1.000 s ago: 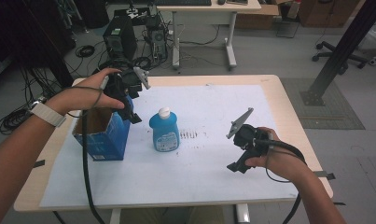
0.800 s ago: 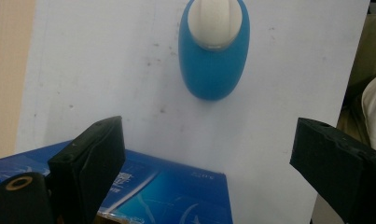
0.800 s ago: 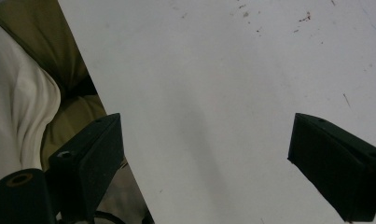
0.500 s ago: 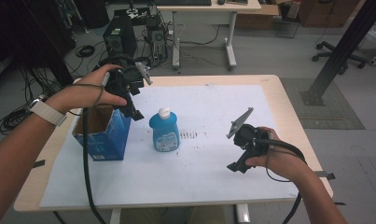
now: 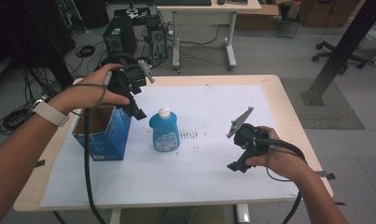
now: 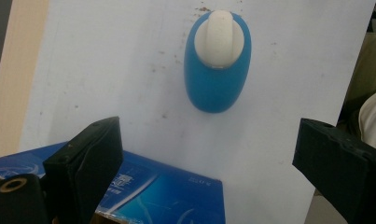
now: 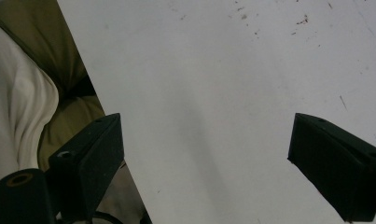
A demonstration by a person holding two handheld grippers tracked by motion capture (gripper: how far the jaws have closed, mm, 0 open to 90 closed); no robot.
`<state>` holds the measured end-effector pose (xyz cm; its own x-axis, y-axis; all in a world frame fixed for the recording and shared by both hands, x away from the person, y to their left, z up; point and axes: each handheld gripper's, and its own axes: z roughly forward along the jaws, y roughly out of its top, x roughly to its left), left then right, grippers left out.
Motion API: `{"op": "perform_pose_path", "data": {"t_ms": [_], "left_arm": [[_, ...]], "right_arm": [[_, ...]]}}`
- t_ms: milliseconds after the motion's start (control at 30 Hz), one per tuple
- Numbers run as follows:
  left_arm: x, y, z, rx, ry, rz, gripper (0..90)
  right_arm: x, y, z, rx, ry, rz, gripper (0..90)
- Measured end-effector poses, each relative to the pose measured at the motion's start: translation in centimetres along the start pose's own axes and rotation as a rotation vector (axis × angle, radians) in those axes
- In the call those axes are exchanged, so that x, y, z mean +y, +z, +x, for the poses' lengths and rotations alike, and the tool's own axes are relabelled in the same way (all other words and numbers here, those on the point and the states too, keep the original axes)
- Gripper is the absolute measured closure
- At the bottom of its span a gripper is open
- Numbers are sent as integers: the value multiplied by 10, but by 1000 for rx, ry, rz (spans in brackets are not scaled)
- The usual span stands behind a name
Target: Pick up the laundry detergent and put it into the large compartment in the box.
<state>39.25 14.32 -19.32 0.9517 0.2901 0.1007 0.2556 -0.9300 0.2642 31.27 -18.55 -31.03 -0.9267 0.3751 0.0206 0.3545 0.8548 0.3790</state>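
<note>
- We hold our left gripper (image 5: 138, 112) above the open blue box (image 5: 101, 133) at the desk's (image 5: 274, 93) nine o'clock side; its jaws have just been opening and stand spread, nothing between them.
- The blue bottle (image 5: 164, 129) with its white cap (image 6: 219, 38) stands upright just beside the box, at its three o'clock.
- Our right gripper (image 5: 237, 165) hovers spread over the white sheet (image 7: 232, 93) at four o'clock, well apart from the bottle.
</note>
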Motion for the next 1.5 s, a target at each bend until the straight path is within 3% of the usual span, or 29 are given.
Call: {"op": "perform_pose_path", "data": {"t_ms": [533,1000,1167,1500], "left_arm": [[24,6,-1,-21,13,10,89],[33,16,-2,-60,113,-9,97],[35,19,-1,-64,124,-8,97],[40,27,1,-54,108,3,94]], "right_arm": [[-2,-1,-2,-3,3,-8,106],[-3,-1,-4,-4,8,-8,106],[-3,-2,-5,-4,12,-7,106],[-3,-2,-6,-4,13,-6,106]]}}
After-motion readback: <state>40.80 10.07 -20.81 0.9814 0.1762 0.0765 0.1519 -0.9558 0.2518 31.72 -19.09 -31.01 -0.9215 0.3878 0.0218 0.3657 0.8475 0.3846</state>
